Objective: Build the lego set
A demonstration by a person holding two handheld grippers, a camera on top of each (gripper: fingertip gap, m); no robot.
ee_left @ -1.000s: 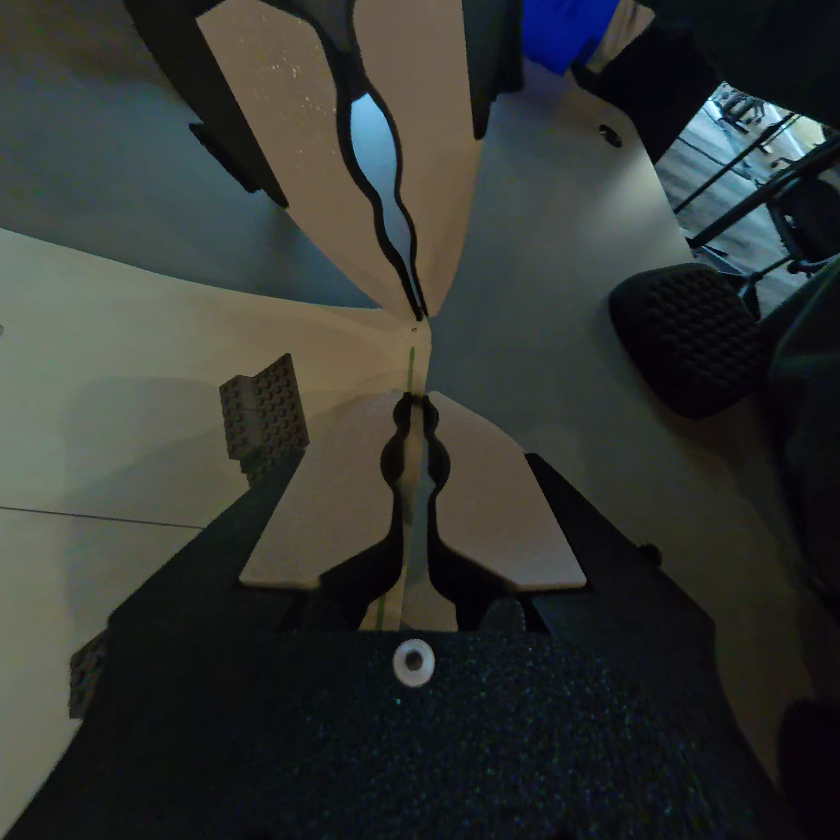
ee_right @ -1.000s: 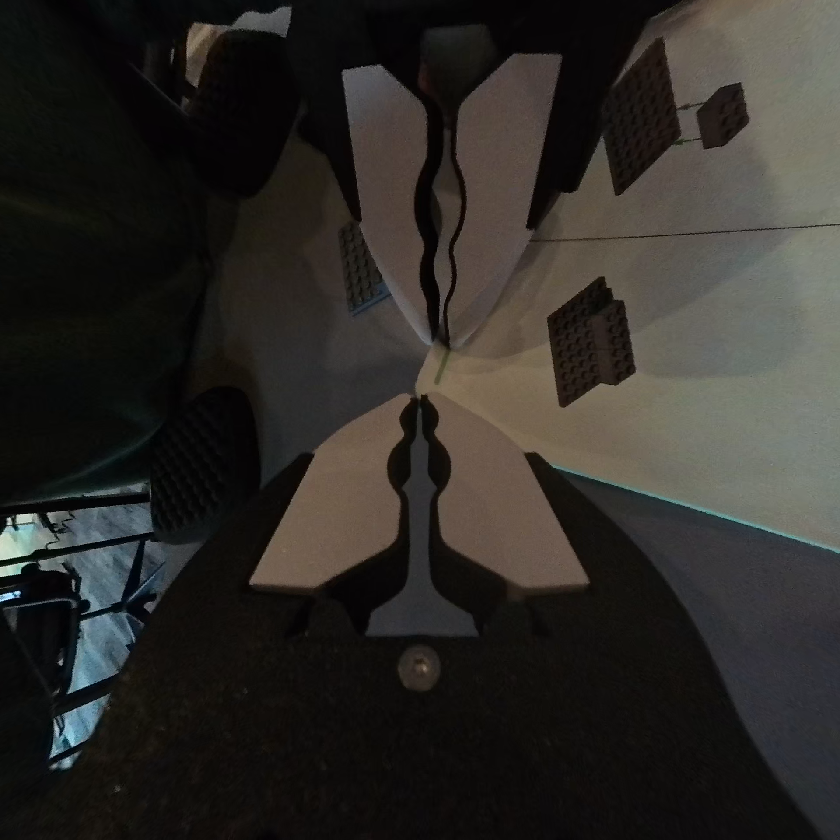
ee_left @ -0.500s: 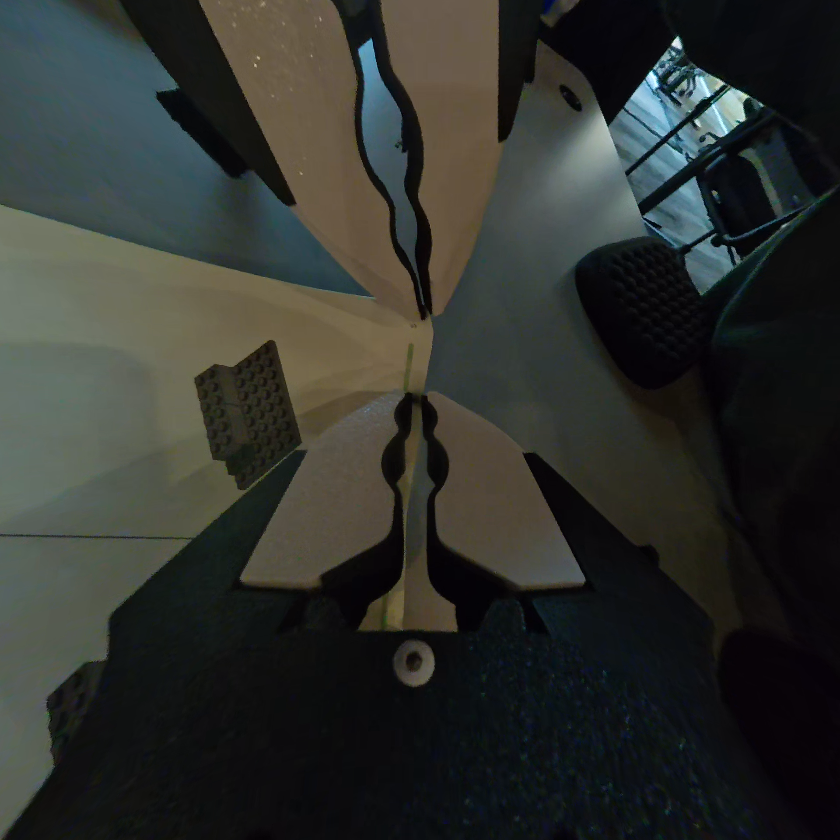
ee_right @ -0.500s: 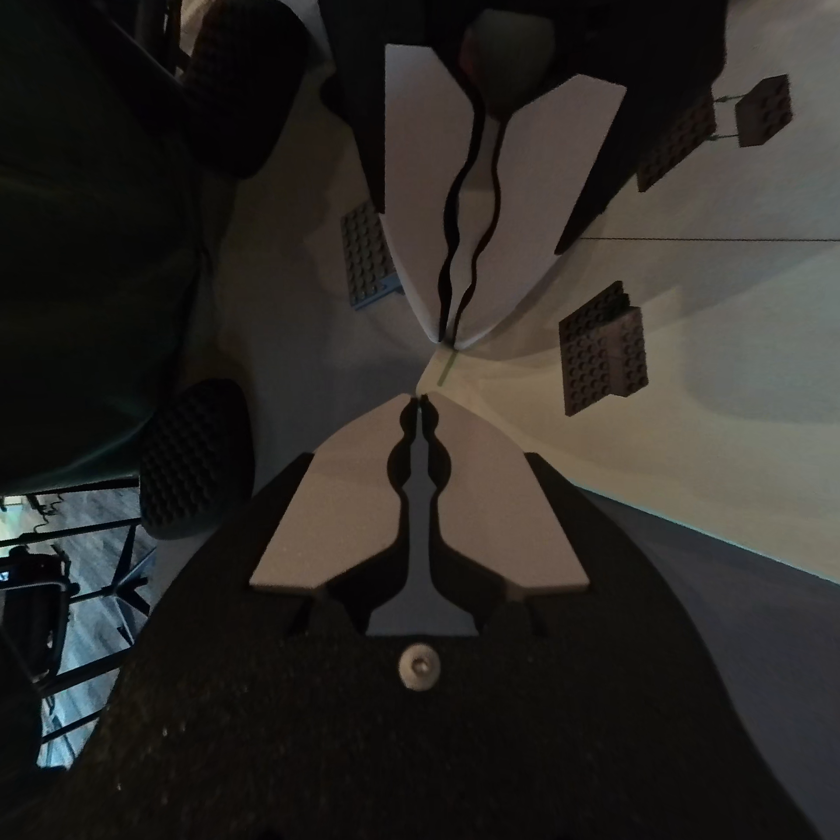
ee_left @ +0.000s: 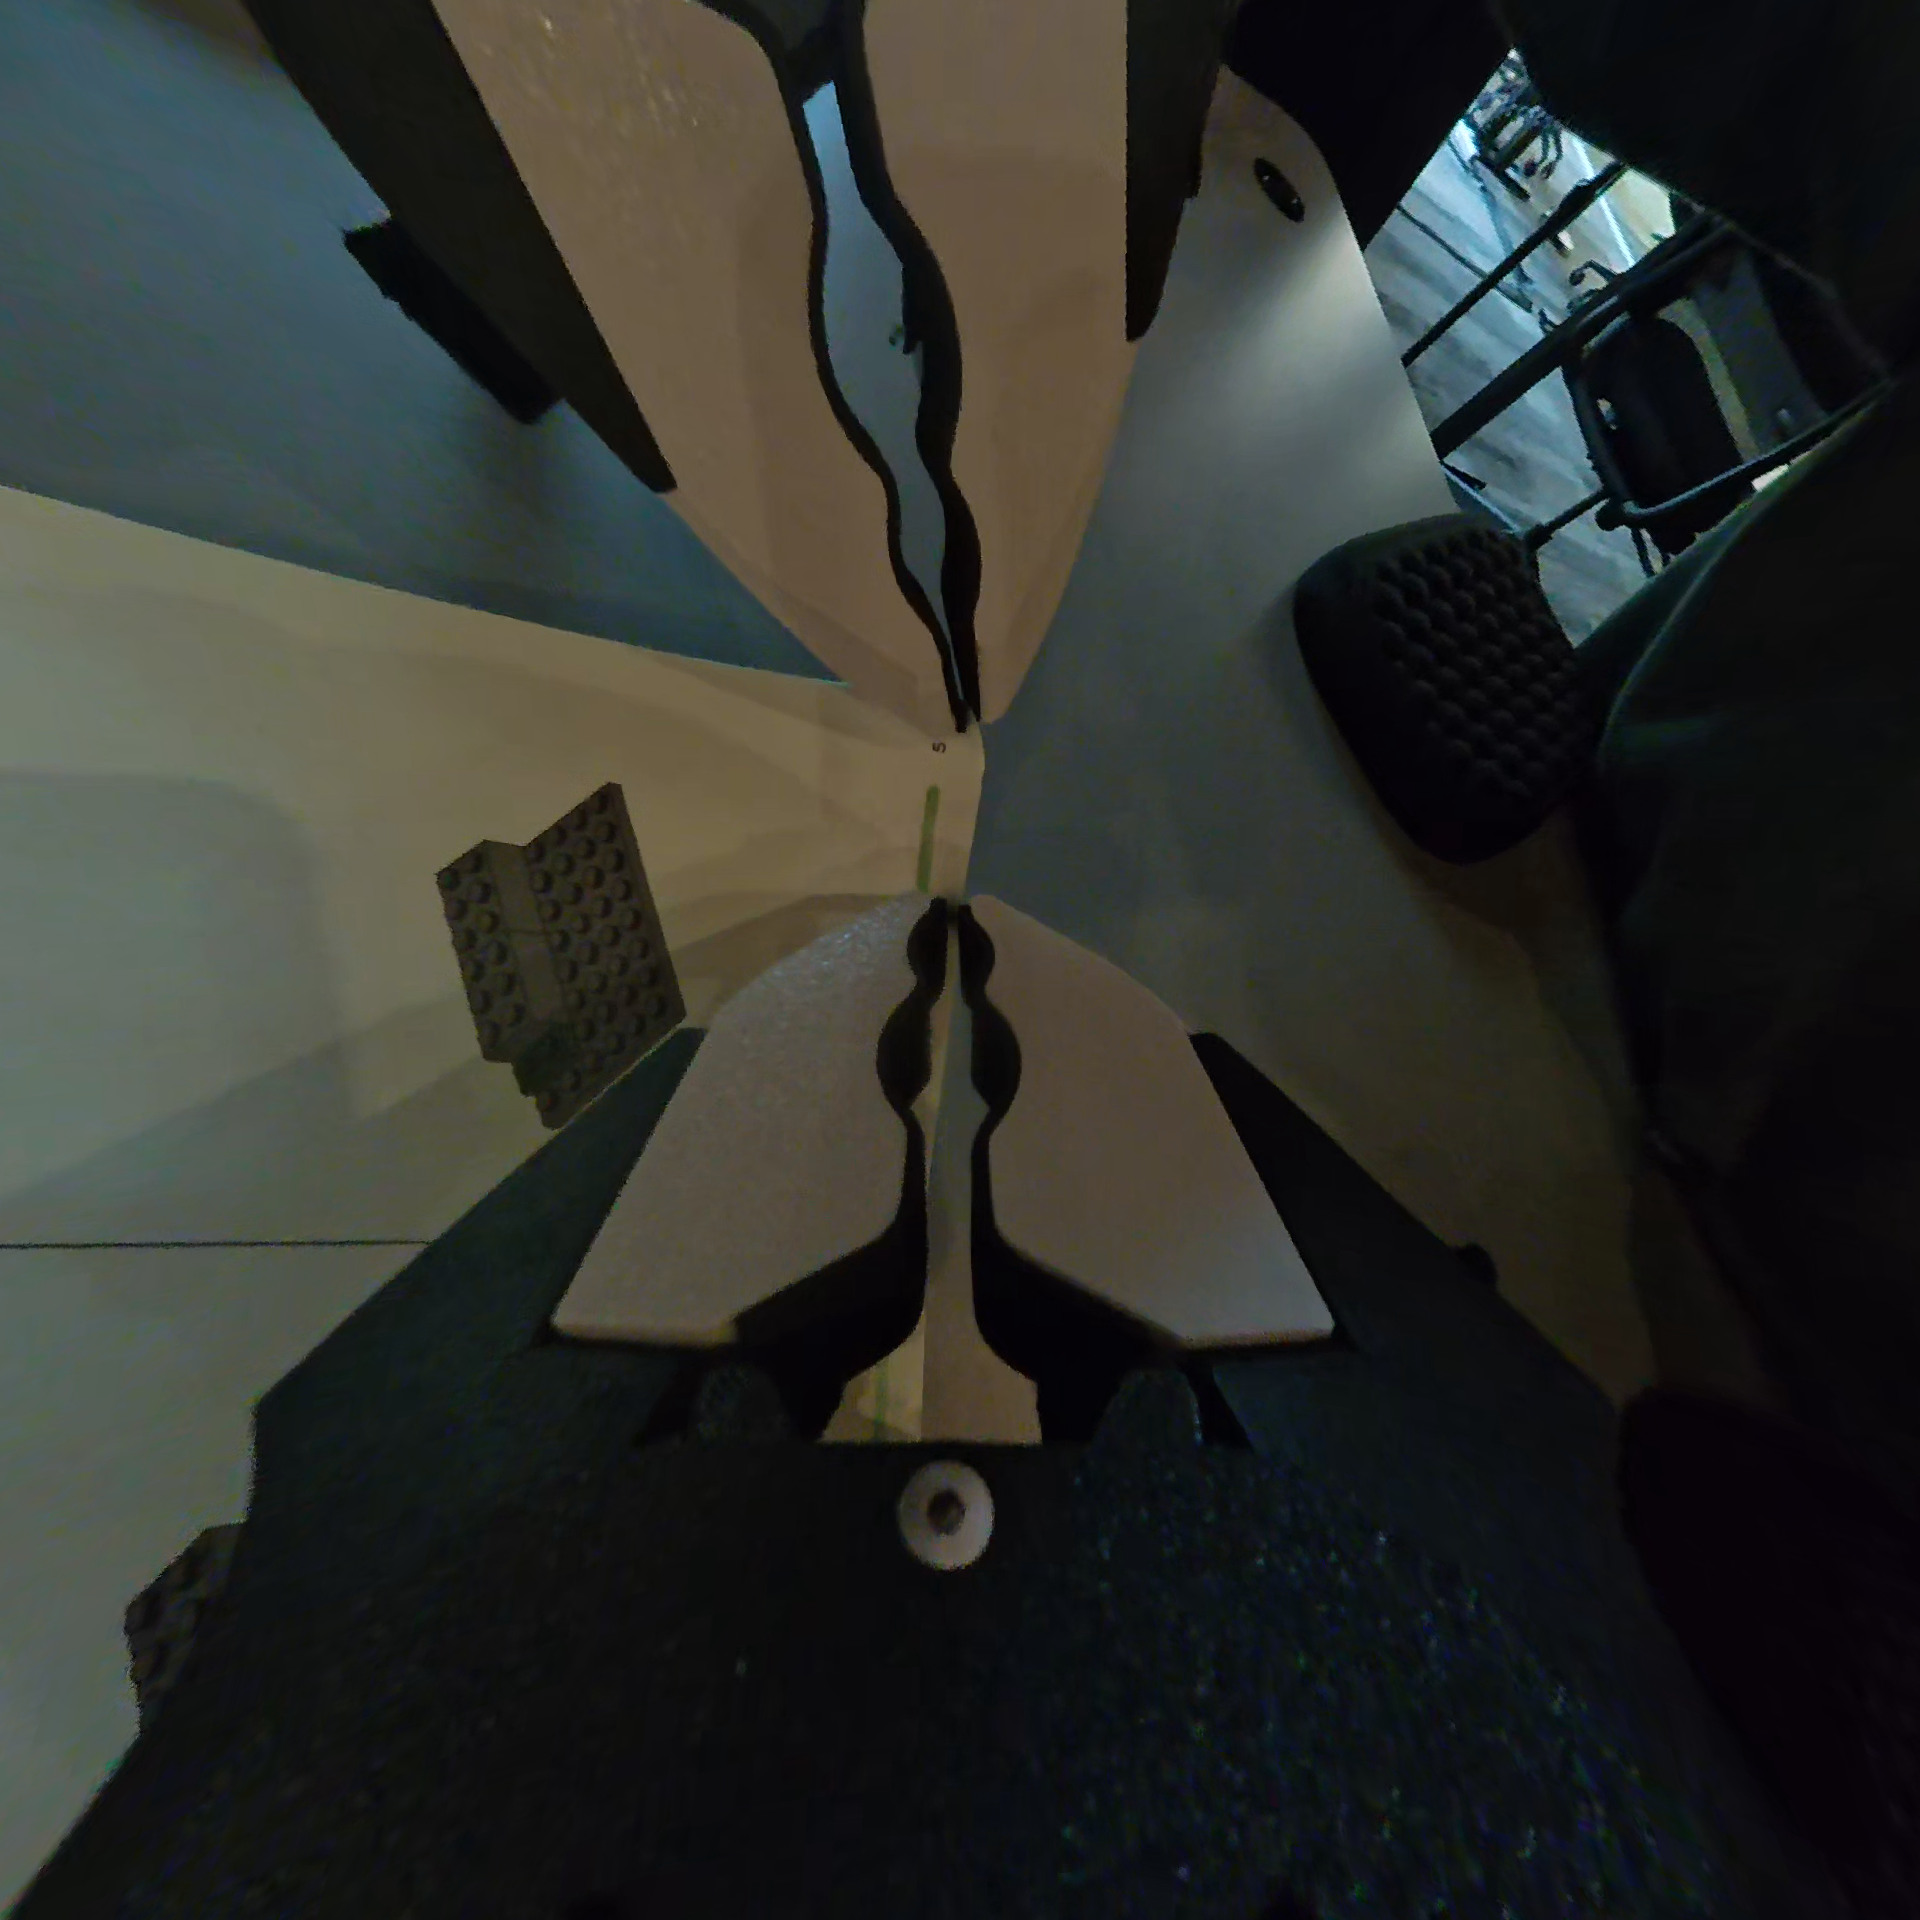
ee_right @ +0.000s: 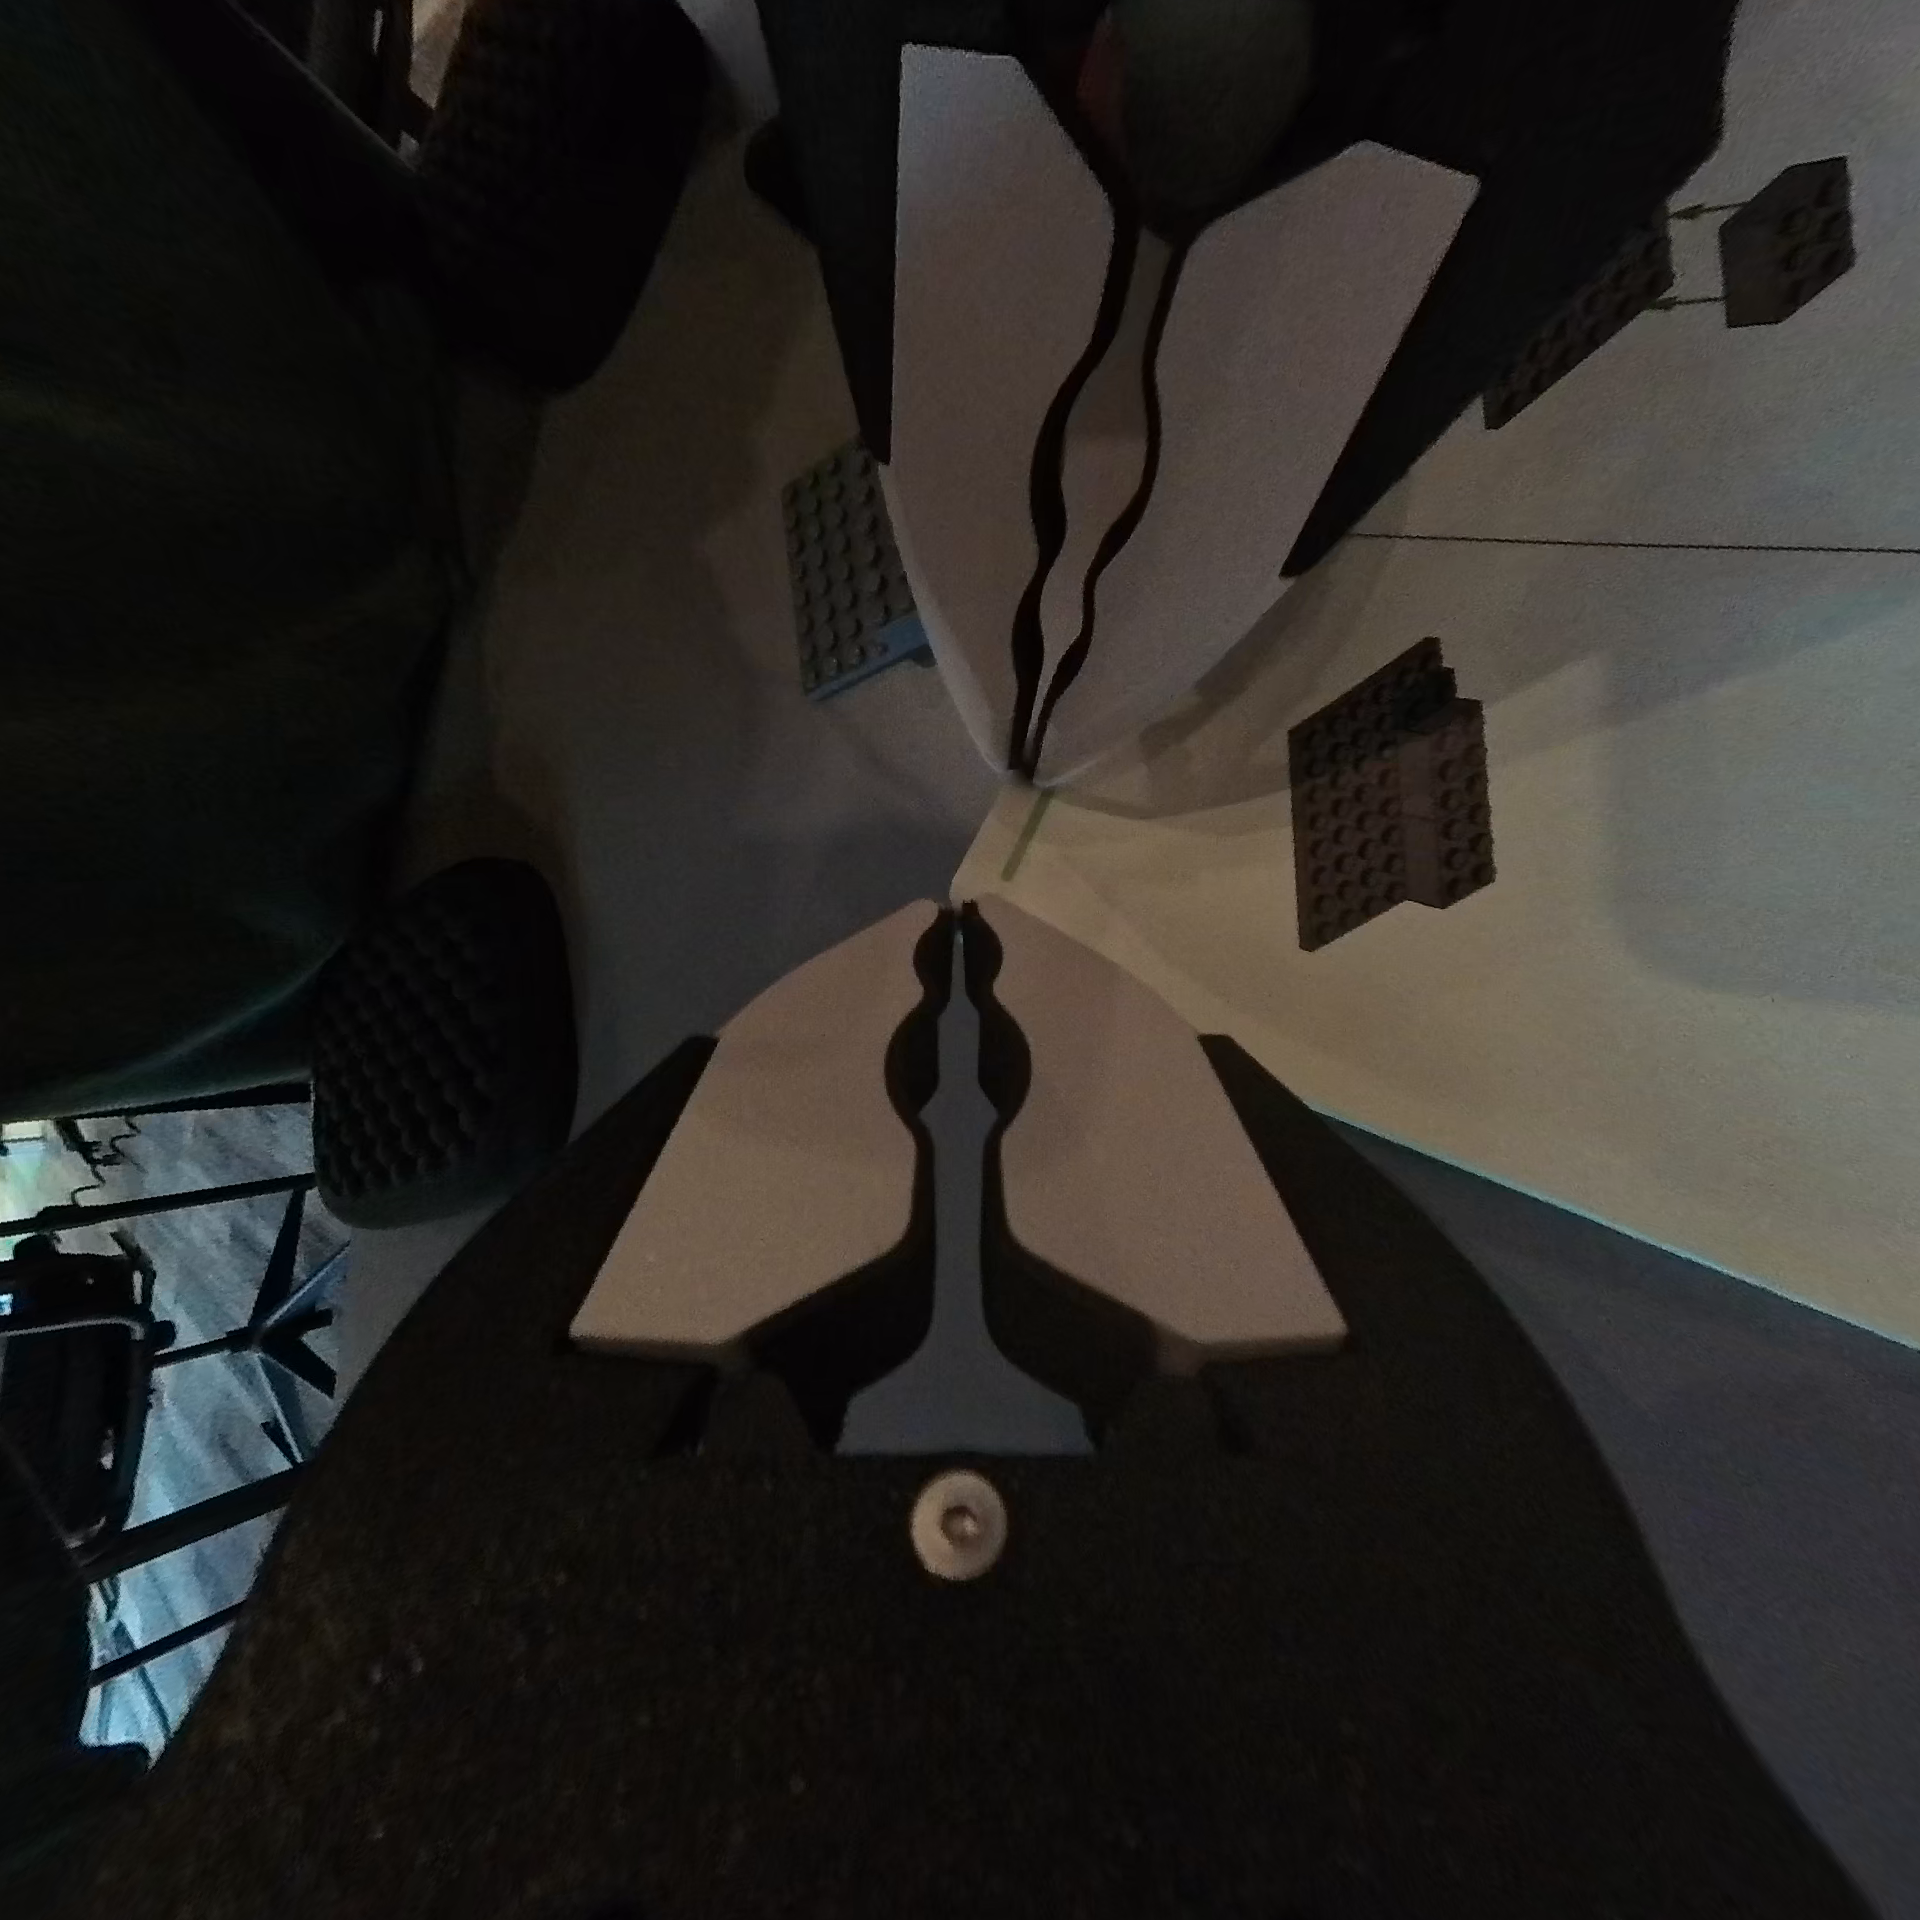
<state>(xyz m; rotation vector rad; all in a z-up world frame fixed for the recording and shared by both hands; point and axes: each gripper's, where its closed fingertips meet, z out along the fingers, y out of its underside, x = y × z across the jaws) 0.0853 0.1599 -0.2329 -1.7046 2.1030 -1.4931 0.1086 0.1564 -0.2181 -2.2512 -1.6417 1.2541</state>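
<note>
Now left gripper (ee_left: pixel 951 909) pinches page (ee_left: pixel 312 675) edge; right gripper (ee_right: pixel 958 914) closed, tip at page corner, straight across from left.

My left gripper (ee_left: pixel 953 906) is pinched on the edge of a paper page (ee_left: pixel 260 831); the right gripper (ee_left: pixel 968 717) grips it opposite, at centre frame. A printed brick drawing (ee_left: pixel 561 956) sits left.

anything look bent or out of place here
Only the instruction page: it bows up off the table instead of lying flat, its edge pinched by the left gripper and right gripper. Nothing looks spilled or broken.
</note>
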